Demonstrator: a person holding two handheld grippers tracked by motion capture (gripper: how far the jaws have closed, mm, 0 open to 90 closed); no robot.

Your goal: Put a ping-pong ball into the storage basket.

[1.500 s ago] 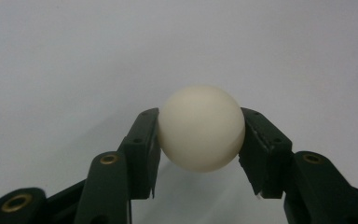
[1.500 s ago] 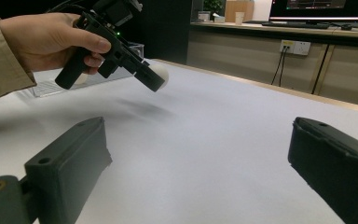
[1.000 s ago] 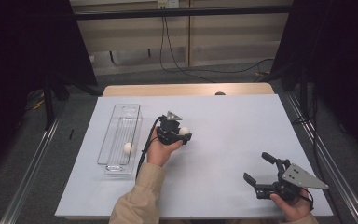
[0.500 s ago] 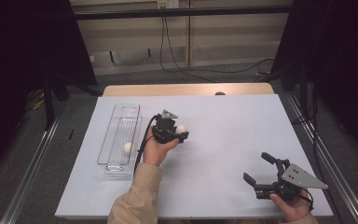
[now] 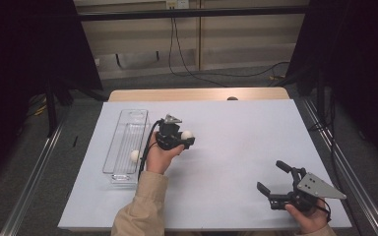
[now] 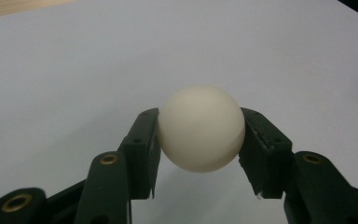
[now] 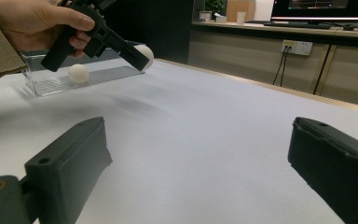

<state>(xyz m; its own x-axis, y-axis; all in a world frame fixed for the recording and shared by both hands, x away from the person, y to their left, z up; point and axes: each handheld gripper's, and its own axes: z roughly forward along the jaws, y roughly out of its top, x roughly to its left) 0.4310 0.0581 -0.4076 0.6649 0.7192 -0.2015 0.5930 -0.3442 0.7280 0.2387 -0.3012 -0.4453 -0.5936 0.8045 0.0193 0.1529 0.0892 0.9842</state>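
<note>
Covering the wooden table point(image 5: 128, 94), a white sheet point(image 5: 236, 147) faces dark curtains point(image 5: 34, 44).

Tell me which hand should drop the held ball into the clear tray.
Left. The left gripper already clamps the ball right beside the clear tray, which holds another ball. The right gripper sits open, far off at the table's near right corner.

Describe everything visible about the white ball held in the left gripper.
The ball is a plain, smooth, matte off-white sphere that looks like light plastic, with no marking or seam visible. It sits clamped between the two black jaws of the left gripper, one pad pressing each side, with its top and front standing clear of them. It is held above the white table, not touching it, just right of the clear tray. Nothing else touches it.
</note>
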